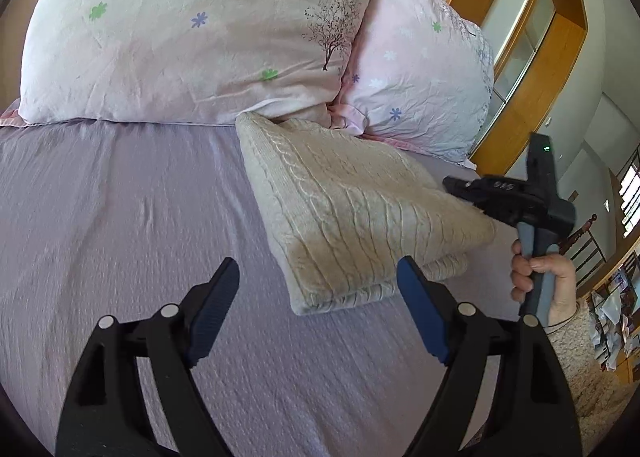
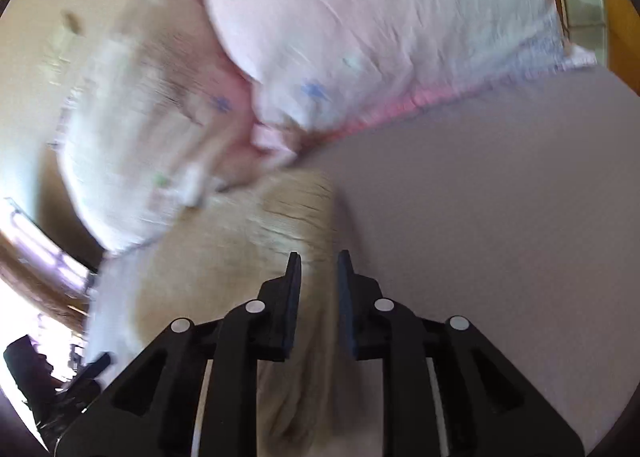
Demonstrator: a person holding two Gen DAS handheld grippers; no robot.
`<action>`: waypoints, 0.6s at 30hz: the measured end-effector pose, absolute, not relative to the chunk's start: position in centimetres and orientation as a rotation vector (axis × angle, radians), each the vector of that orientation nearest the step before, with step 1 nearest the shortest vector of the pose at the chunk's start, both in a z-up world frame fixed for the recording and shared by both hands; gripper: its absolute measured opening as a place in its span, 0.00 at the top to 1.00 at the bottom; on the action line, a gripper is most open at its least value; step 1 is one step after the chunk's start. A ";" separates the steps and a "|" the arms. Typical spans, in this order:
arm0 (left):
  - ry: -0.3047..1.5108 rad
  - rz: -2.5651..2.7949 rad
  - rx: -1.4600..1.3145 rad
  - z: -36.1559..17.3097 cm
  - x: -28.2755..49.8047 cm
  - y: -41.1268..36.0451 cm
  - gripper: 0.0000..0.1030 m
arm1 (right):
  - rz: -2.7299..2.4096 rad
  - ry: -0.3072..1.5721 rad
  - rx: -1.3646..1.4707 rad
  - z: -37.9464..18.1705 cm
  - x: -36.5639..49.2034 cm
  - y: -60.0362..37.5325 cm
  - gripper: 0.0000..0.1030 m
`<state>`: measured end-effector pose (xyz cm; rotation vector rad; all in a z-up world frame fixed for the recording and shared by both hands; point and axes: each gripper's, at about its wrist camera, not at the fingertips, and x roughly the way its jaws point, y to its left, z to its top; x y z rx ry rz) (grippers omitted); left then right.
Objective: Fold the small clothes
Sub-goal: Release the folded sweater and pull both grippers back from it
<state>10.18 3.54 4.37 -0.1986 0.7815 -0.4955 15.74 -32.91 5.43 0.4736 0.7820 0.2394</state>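
A cream cable-knit sweater (image 1: 352, 209) lies folded in a thick rectangle on the lilac bed sheet (image 1: 120, 217), its far corner against the pillows. My left gripper (image 1: 318, 277) is open and empty, just in front of the sweater's near edge. The right gripper shows in the left wrist view (image 1: 450, 187) at the sweater's right edge, held by a hand. In the blurred right wrist view the right gripper (image 2: 319, 257) has its fingers a small gap apart with nothing between them, above the sweater (image 2: 280, 225).
Two pale floral pillows (image 1: 192, 33) (image 1: 416, 69) lie across the head of the bed. A wooden-framed headboard or cabinet (image 1: 532, 37) stands at the right. A cluttered shelf (image 1: 616, 309) is at the far right.
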 end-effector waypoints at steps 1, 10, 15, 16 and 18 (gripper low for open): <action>0.783 -0.492 -0.197 4.2 10.0 3.6 0.17 | 0.312 0.723 0.481 6.6 13.9 -33.1 0.76; 0.849 -0.412 -0.195 2.8 8.9 2.4 0.02 | 0.354 0.895 0.286 2.4 13.0 -27.9 0.52; 0.897 -0.244 -0.207 2.0 8.7 2.5 0.02 | 0.365 0.749 0.266 4.9 8.6 -28.6 0.07; 0.906 -0.240 -0.203 1.8 8.7 2.4 0.02 | 0.352 0.738 0.251 5.0 8.0 -28.7 0.07; 0.917 -0.237 -0.186 1.3 8.7 2.0 0.02 | 0.310 0.751 0.220 4.0 7.0 -28.7 0.06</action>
